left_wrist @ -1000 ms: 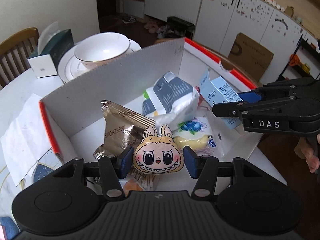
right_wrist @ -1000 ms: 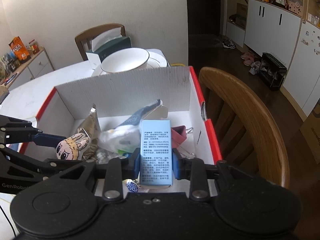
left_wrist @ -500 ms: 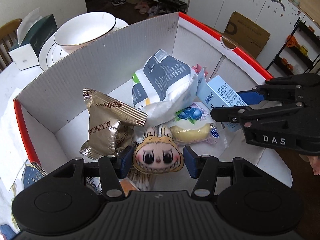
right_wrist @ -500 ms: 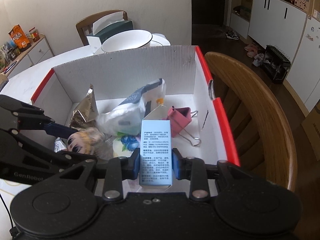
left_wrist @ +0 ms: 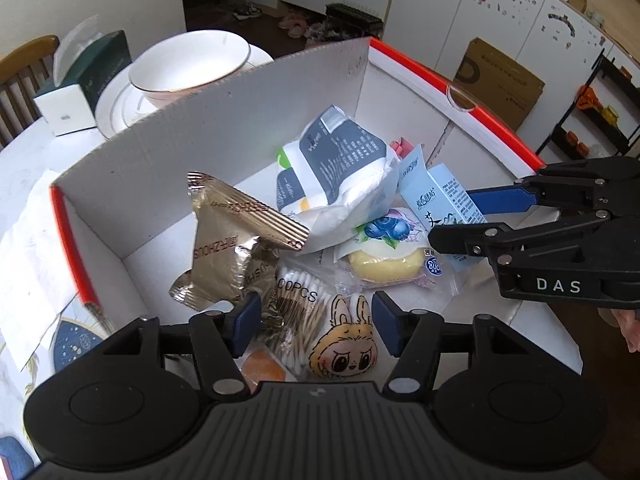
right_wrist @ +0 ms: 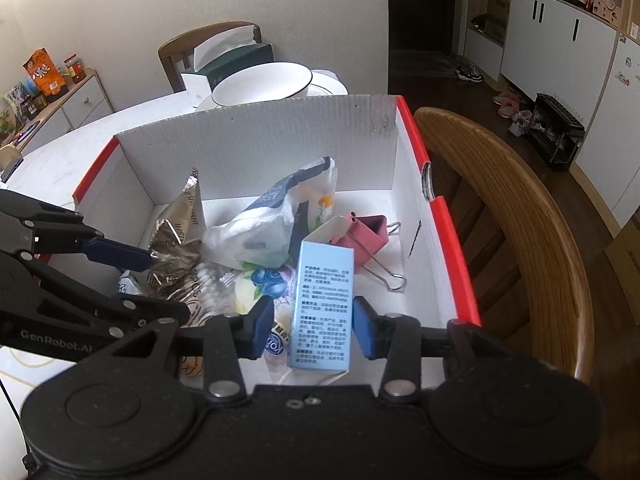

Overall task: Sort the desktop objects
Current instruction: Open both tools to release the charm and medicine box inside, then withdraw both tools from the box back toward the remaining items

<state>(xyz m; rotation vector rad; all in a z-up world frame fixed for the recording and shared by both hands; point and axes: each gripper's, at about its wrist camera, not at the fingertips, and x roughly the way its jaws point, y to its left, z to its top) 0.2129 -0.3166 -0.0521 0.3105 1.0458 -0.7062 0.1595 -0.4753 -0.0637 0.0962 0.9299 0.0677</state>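
A white cardboard box with red rims (left_wrist: 224, 128) holds several items. My left gripper (left_wrist: 316, 322) is open over the box's near side; the yellow bunny toy (left_wrist: 346, 350) lies loose on the box floor between its fingers, beside a cotton swab pack (left_wrist: 298, 308). My right gripper (right_wrist: 314, 326) is open; the light blue carton (right_wrist: 322, 308) stands between its fingers with gaps on both sides, and also shows in the left wrist view (left_wrist: 444, 204). A gold snack bag (left_wrist: 230, 240), a white and grey pouch (left_wrist: 336, 172) and a blueberry bun (left_wrist: 384, 256) lie in the middle.
A pink binder clip (right_wrist: 370, 240) lies at the box's right side. A white bowl on plates (left_wrist: 188, 68) and a tissue box (left_wrist: 84, 80) stand behind the box. A wooden chair back (right_wrist: 516, 216) curves right of the box. Paper (left_wrist: 28, 248) lies left of it.
Both grippers have opened. The bunny toy dropped from the left gripper onto the box floor. The blue carton now stands free between the right fingers, lower in the box.
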